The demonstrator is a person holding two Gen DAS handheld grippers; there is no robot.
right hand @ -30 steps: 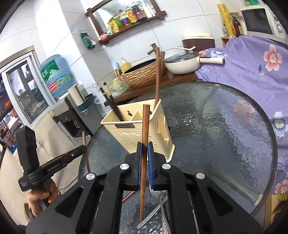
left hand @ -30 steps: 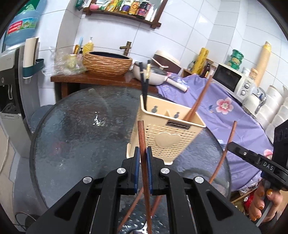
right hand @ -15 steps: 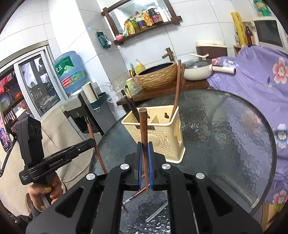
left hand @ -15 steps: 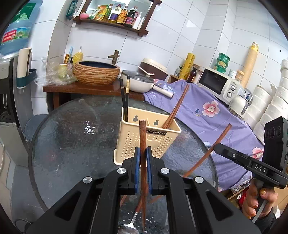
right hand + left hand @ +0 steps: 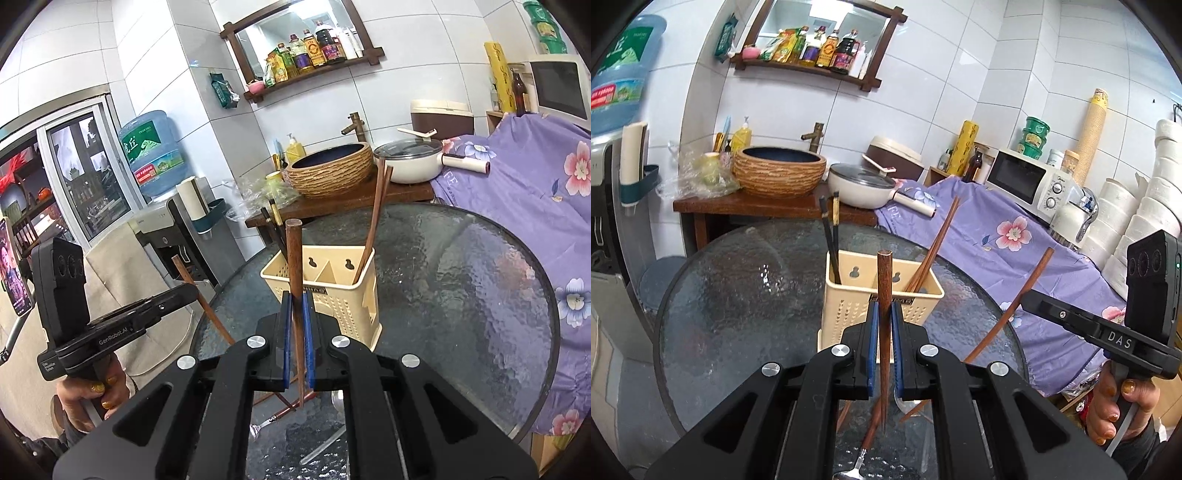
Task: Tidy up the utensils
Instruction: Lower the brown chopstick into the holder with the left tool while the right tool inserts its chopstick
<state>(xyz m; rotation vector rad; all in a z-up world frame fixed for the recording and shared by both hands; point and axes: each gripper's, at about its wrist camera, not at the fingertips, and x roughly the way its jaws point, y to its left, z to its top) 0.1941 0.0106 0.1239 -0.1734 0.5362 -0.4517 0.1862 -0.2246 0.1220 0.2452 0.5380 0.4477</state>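
I see each tool clamped on one brown wooden chopstick — left tool [image 5: 882, 347], right tool [image 5: 297, 341]. The perforated cream plastic holder [image 5: 879, 295] stands on the round textured-glass bench [image 5: 738, 295] — dark and brown chopsticks inside, in separate compartments.

Standing upright on the glass, a cream perforated utensil holder [image 5: 882, 295], carrying two dark chopsticks [image 5: 829, 236] in its left compartment, two brown wooden chopsticks [image 5: 932, 251] leaning right, more utensils [image 5: 871, 435] lying loose in front.
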